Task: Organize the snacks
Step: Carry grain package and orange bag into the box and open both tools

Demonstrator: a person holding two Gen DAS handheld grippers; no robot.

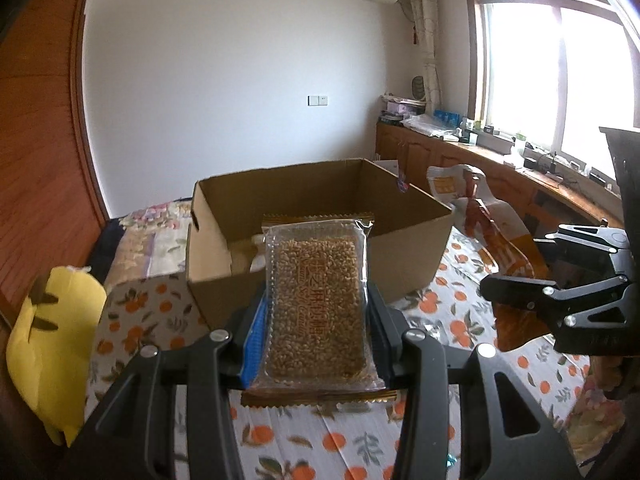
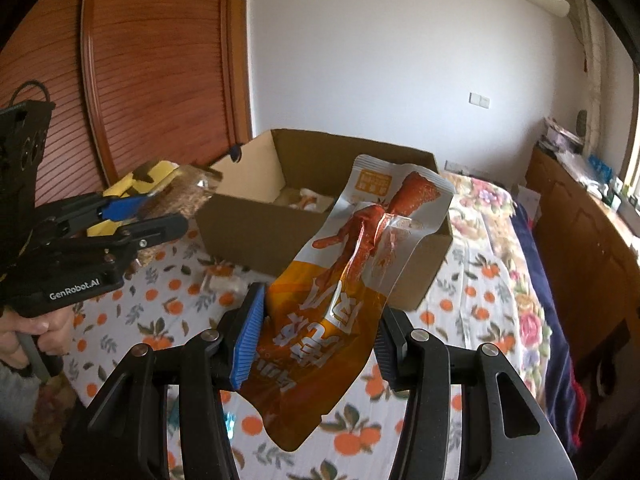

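My left gripper (image 1: 316,304) is shut on a clear-wrapped brown grain bar (image 1: 318,304), held above the bed just short of the open cardboard box (image 1: 416,236). My right gripper (image 2: 316,328) is shut on an orange and white snack pouch (image 2: 348,280), held up in front of the box (image 2: 408,276). The pouch also shows in the left wrist view (image 1: 496,236), to the right of the box. The left gripper (image 2: 132,216) with the grain bar (image 2: 188,196) shows at the left in the right wrist view. Pale wrapped snacks (image 2: 308,200) lie inside the box.
The box stands on a bed with an orange-print sheet (image 1: 344,436). A yellow plush toy (image 1: 52,332) lies at the bed's left edge. A wooden wardrobe (image 2: 156,64) stands behind. A low wooden cabinet (image 1: 472,160) with clutter runs under the window on the right.
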